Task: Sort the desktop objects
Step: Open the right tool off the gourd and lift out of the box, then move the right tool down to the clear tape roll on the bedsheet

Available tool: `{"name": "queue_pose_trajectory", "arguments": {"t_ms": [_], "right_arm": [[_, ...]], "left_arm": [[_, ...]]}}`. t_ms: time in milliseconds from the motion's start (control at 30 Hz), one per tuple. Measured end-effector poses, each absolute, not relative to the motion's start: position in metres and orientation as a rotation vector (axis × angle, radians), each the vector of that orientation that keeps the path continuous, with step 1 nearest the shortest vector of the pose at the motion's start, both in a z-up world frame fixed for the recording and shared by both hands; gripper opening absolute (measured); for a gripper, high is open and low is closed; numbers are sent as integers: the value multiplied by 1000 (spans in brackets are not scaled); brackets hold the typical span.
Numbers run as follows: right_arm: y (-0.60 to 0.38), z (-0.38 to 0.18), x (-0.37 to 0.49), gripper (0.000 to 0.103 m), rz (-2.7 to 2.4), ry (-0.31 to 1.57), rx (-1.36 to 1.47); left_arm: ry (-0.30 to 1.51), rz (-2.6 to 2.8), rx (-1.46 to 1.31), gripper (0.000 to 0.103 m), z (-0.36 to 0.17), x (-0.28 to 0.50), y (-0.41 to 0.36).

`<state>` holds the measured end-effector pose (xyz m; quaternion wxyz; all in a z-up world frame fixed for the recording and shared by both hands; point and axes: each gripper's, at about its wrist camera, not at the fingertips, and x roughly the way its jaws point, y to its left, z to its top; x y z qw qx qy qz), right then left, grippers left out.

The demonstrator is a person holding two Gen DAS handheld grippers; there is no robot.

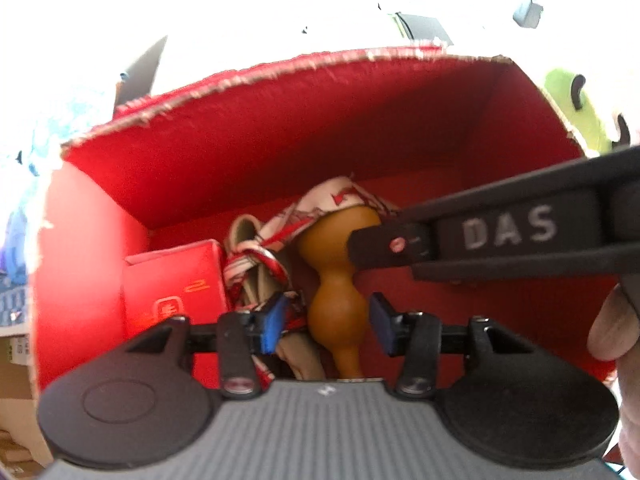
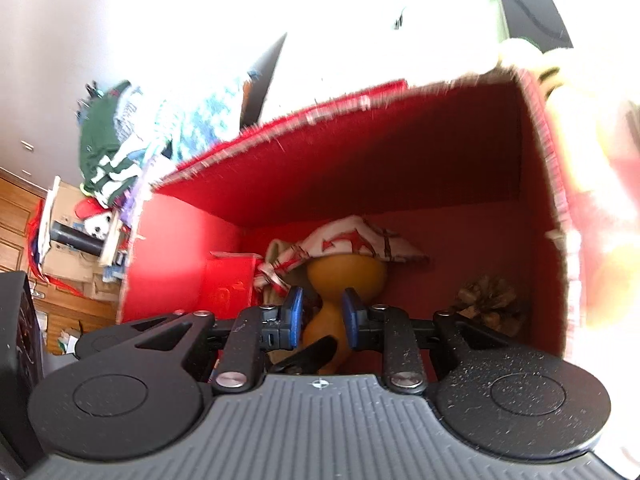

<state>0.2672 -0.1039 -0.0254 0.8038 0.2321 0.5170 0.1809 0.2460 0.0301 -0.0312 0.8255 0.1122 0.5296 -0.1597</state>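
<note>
A smooth tan gourd (image 2: 345, 276) with a pinched waist stands in the red box (image 1: 280, 128), the right gripper (image 2: 322, 318) fingers narrowed around that waist, the left gripper (image 1: 326, 322) fingers wide at its 6 o'clock; "DAS" marks the right gripper.

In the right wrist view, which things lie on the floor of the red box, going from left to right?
small red box → patterned cloth lying over the gourd → pine cone.

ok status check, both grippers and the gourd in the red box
Right gripper straddling gourd waist, contact unclear. Left gripper open over it. Patterned cloth draped on the gourd's top.
</note>
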Motion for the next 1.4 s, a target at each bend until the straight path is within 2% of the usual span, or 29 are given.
{"name": "queue_pose_trajectory", "arguments": {"t_ms": [33,100,433,600,700,767,833,933,1400], "right_arm": [[-107,-21,264,25,384,1087,501],[-115,-12,258,25,390,1047,505],[-139,17,220,26,456,923,485],[-142,33,193,26,562,849,454],[-138,37,179,32,628,826,423],[-134,36,172,32,671,821,412],[-128,33,166,32,722,828,411],[-118,26,157,32,802,853,423],[-54,-23,150,32,811,1011,260]], "left_arm": [[1101,-321,244,63,-25,242,30],[1057,-283,266,68,-15,234,30],[1003,-122,219,67,16,206,29],[946,-34,182,65,37,166,41],[936,18,127,64,43,148,61],[939,68,100,61,44,136,75],[955,113,61,56,41,125,91],[995,169,6,53,27,112,109],[1112,249,-70,52,-36,101,135]]}}
